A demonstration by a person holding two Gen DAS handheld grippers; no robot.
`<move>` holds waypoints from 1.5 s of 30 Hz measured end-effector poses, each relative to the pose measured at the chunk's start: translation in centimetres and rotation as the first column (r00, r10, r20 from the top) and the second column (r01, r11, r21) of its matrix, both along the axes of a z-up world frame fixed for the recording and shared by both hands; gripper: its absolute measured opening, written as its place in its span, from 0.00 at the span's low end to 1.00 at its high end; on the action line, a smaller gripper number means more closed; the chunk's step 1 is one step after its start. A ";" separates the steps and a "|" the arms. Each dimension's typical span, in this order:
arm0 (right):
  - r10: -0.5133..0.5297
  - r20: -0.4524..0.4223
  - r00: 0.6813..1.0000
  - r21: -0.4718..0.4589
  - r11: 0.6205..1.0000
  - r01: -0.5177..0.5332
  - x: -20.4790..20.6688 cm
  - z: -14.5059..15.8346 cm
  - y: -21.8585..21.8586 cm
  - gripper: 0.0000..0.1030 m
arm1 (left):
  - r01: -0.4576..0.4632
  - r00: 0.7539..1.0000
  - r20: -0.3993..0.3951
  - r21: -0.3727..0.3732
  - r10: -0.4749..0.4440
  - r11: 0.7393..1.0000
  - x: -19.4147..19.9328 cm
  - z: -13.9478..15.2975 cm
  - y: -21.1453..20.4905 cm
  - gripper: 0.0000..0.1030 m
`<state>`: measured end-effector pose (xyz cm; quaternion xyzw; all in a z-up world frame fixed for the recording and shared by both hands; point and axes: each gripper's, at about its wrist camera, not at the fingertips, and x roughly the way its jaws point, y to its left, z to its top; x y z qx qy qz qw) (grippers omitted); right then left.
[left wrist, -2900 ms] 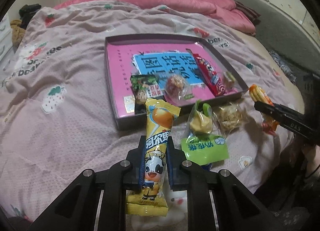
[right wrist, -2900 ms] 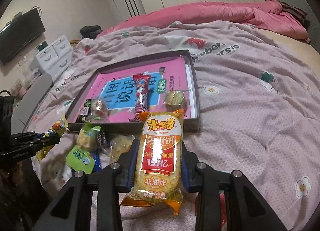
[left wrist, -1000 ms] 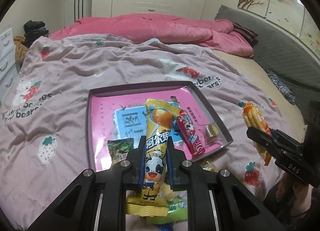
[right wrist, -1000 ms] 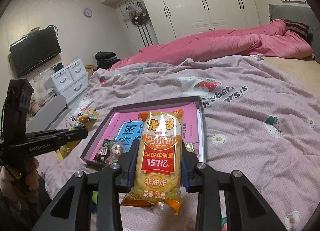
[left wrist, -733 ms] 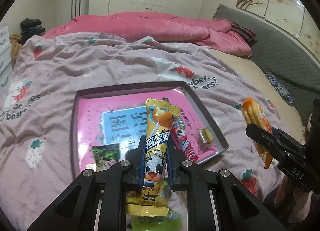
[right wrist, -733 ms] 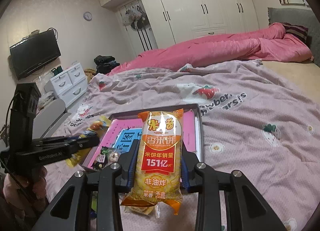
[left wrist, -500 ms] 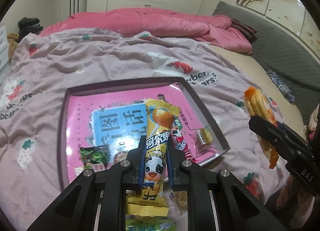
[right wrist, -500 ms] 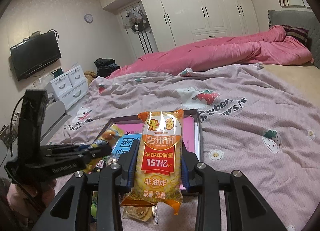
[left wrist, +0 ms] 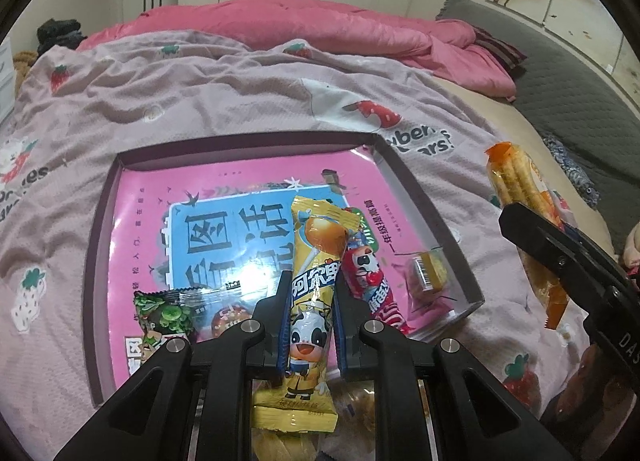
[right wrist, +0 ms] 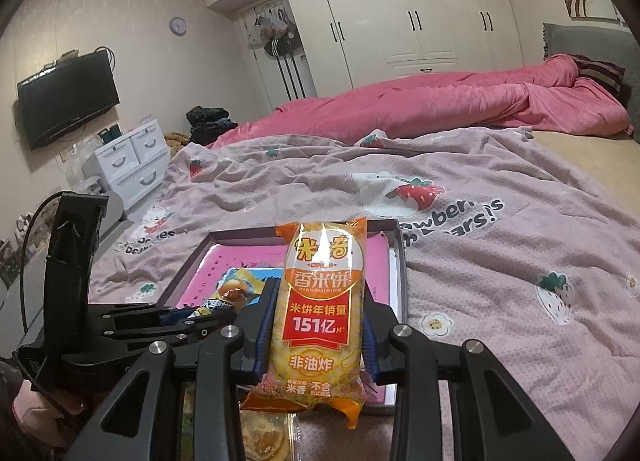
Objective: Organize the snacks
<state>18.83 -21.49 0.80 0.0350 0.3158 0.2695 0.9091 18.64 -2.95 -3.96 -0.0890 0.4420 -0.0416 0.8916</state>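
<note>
My left tongs are clamped on the lollipop pack, its long axis running forward along the fingers — over the near part of the tray, which lies straight ahead and below. My right tongs grip the rice cracker bag (also lengthwise), at the tray's near right edge. The left looks nearer the drop, I judge.

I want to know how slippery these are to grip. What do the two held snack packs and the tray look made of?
Yellow candy wrapper: glossy plastic film, going by its sheen and crimped end. Rice cracker bag: shiny plastic film, partly clear, with glare streaks. Tray: probably stiff cardboard with thin dark walls; its pink printed floor reflects light, so it may be laminated.
</note>
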 end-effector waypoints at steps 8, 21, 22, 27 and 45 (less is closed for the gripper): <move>0.008 -0.009 1.000 -0.021 1.000 -0.008 0.7 -0.6 0.8 0.35 | 0.009 1.000 -0.017 -0.001 -0.009 1.000 0.4 -0.8 -0.4 0.17; 0.036 -0.024 0.999 -0.045 0.998 -0.037 1.4 -1.6 2.2 0.35 | 0.011 0.999 -0.032 -0.007 -0.011 1.000 0.7 -1.6 -0.3 0.17; 0.038 -0.025 0.999 -0.048 0.998 -0.039 1.5 -1.7 2.3 0.35 | 0.011 0.999 -0.033 -0.006 -0.011 1.000 0.7 -1.7 -0.3 0.17; 0.056 -0.035 0.998 -0.050 0.997 -0.058 1.5 -2.1 2.8 0.35 | 0.010 0.999 -0.038 -0.002 -0.010 1.000 0.8 -1.9 -0.3 0.17; 0.038 -0.135 0.990 -0.044 0.998 -0.044 3.2 -4.6 3.0 0.35 | 0.006 0.998 -0.058 -0.007 -0.006 1.000 1.2 -2.8 0.1 0.17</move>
